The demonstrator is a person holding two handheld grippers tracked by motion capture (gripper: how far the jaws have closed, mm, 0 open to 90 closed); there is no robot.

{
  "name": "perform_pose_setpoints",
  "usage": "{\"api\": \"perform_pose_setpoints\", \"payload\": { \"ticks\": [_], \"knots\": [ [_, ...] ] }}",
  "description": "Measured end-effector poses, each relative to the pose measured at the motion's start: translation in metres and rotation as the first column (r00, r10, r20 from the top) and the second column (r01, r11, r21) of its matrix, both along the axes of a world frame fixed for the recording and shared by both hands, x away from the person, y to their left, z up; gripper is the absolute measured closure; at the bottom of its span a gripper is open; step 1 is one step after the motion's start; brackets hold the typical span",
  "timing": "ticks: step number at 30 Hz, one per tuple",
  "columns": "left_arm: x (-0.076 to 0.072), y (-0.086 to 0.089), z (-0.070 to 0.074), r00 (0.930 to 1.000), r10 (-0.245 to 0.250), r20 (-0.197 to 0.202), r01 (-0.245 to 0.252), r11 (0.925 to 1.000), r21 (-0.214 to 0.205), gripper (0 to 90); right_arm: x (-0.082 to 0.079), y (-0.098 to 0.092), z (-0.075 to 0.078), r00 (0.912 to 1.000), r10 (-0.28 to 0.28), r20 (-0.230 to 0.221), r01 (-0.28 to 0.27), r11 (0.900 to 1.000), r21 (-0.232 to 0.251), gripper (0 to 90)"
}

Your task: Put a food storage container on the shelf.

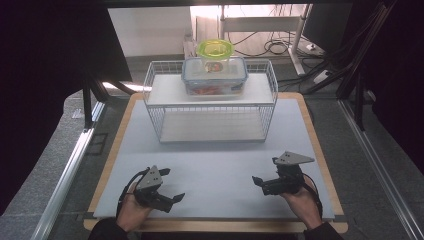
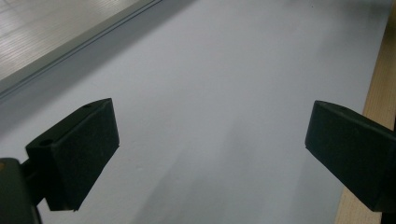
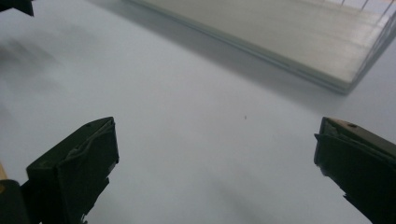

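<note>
Stood on a grey floor (image 1: 60, 150), a wooden table (image 1: 116, 150) topped with a pale grey mat (image 1: 220, 165). Flanked by aluminium rails (image 1: 65, 175) and black drapes (image 1: 45, 75). Behind, a white wall (image 1: 150, 30), tangled cables (image 1: 270, 45), a desk frame (image 1: 260, 22) under bright light.

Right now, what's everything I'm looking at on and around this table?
Mat: one, pale grey, covering the wooden table top.
Wire rack: one, white, two shelves, at the far middle of the mat.
Clear food box: one, blue-edged lid, red contents, on the rack's upper shelf.
Round container: one, yellow-green lid, directly behind or on the box; cannot tell which.
Cables: several, dark, on the floor beyond the table.
Left gripper: one, black, jaws open, above the near left of the mat.
Right gripper: one, black, jaws open, near right.
Hands: two, holding the grippers.
</note>
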State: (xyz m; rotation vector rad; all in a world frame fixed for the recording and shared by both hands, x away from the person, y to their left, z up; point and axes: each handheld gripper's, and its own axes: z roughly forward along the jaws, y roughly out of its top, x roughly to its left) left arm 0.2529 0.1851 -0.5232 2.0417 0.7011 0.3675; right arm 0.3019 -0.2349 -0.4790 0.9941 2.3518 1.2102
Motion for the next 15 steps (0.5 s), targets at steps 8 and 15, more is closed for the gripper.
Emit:
{"api": "perform_pose_setpoints", "payload": {
  "ticks": [8, 15],
  "knots": [
    [0.001, -0.001, -0.002, 0.9999, -0.001, -0.015, 0.002, 0.9999, 0.011, 2.7, -0.006, -0.009, -0.02, 0.999, -0.028, -0.036, 0.025, 0.9964, -0.081, 0.5],
    [0.003, 0.0, -0.003, 0.9998, 0.004, -0.021, -0.004, 0.9999, 0.011, 2.7, -0.003, -0.012, -0.026, 0.9975, -0.044, -0.054, 0.039, 0.994, -0.103, 0.8]
  ]
}}
